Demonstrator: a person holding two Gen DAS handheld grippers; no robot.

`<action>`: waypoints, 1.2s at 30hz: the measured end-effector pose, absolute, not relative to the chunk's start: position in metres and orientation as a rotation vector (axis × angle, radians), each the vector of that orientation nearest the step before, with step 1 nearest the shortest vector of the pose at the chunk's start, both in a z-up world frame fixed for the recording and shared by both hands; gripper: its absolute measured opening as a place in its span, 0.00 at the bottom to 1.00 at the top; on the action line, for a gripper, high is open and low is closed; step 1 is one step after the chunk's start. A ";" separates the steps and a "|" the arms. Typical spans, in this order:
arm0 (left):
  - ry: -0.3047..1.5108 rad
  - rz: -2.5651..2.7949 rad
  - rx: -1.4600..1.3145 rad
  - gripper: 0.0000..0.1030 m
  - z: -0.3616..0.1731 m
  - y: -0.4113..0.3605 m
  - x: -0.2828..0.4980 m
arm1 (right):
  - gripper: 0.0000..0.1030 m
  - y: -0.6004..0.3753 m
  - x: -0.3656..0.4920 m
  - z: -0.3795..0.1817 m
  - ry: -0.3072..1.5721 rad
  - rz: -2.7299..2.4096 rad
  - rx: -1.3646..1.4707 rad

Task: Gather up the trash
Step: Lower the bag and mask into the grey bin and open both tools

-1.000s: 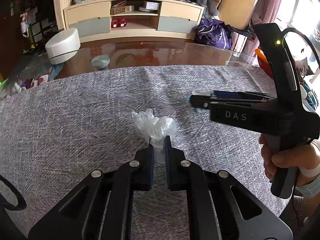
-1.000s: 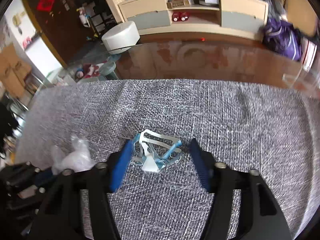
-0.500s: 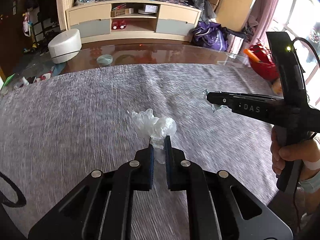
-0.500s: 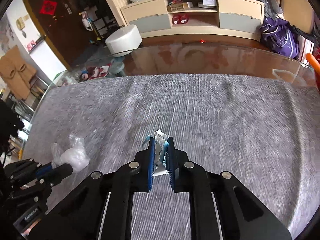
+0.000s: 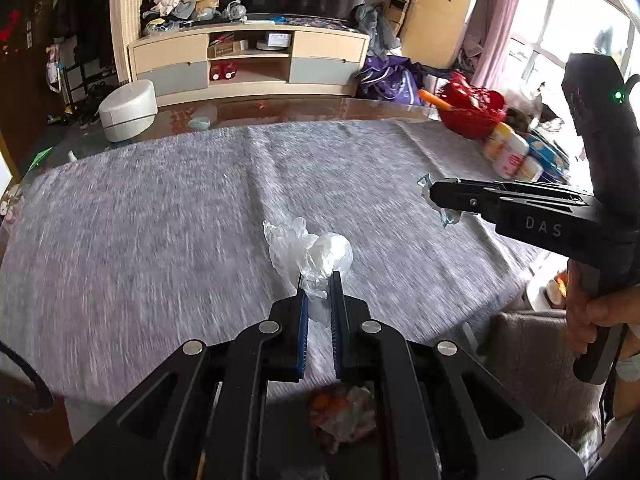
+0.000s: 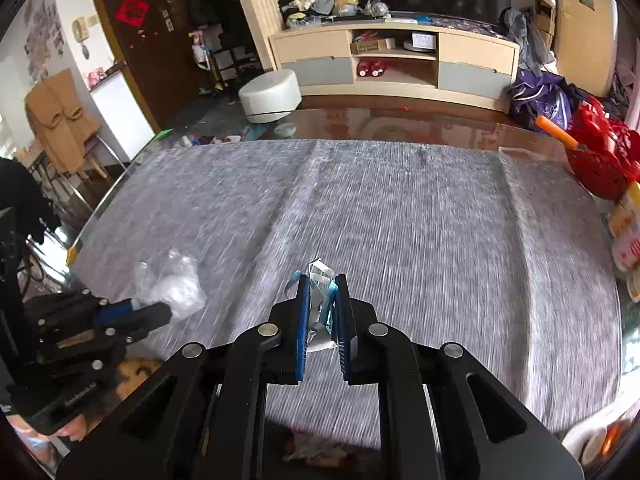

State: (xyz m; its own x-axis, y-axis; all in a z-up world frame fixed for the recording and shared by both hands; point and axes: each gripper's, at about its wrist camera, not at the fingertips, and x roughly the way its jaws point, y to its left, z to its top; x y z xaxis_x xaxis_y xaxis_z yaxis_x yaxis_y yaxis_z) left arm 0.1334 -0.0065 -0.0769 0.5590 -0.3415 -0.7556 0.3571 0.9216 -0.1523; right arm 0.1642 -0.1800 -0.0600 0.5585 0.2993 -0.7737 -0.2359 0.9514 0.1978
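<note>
Carrying is the step in hand, as I judge it: both pieces of rubbish are off the grey cloth [image 5: 160,216] and held above it. The left gripper [image 5: 318,280] is clenched on a crumpled clear plastic bag [image 5: 308,250], which bulges out past its blue pads [image 5: 303,320]. The right gripper [image 6: 322,284] is pinched on a scrap of blue-and-white packaging [image 6: 320,280], the strips poking up between its fingers. From the left wrist view the two tools sit near each other, the right one off to the side and a little further forward.

Below the near edge of the table, in both views, I can make out a heap of crumpled orange-and-white stuff [image 5: 342,412]. It looks like rubbish already gathered in a bin or bag, though the container itself is hidden behind the tools, so I cannot be sure.

If that is the drop spot, the next move calls for drawing both tools back over the table edge, tipping them down over the heap, and only then letting go. The plastic is light and clingy and may stick to a pad rather than fall. Nothing else that looks like litter shows on the cloth; the red basket [image 5: 472,110] and bottles [image 5: 510,152] at the far right seem to belong there.
</note>
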 end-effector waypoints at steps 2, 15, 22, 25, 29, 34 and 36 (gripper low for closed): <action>0.888 -0.422 0.009 0.08 -0.078 -0.008 0.116 | 0.13 -0.182 0.145 -0.061 0.925 0.315 0.083; 0.940 -0.426 -0.019 0.08 -0.121 -0.013 0.046 | 0.13 -0.196 0.069 -0.117 0.988 0.274 0.148; 1.014 -0.441 -0.024 0.08 -0.172 -0.021 0.027 | 0.13 -0.199 0.049 -0.174 1.066 0.277 0.229; 1.045 -0.449 -0.042 0.08 -0.193 -0.023 0.025 | 0.14 -0.201 0.045 -0.196 1.091 0.264 0.238; 1.095 -0.438 -0.038 0.08 -0.221 -0.027 0.027 | 0.14 -0.204 0.040 -0.221 1.121 0.254 0.248; 1.141 -0.443 -0.015 0.08 -0.241 -0.034 0.028 | 0.14 -0.198 0.039 -0.238 1.158 0.261 0.228; 1.161 -0.452 -0.003 0.08 -0.249 -0.038 0.026 | 0.14 -0.195 0.039 -0.241 1.171 0.267 0.212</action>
State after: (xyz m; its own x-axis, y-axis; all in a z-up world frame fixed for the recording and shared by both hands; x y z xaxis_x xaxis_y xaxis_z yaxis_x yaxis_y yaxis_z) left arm 0.0262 -0.0382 -0.2487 0.3188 -0.3456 -0.8826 0.3420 0.9104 -0.2329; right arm 0.0394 -0.1945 -0.2412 0.3636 0.3149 -0.8767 -0.0956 0.9488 0.3011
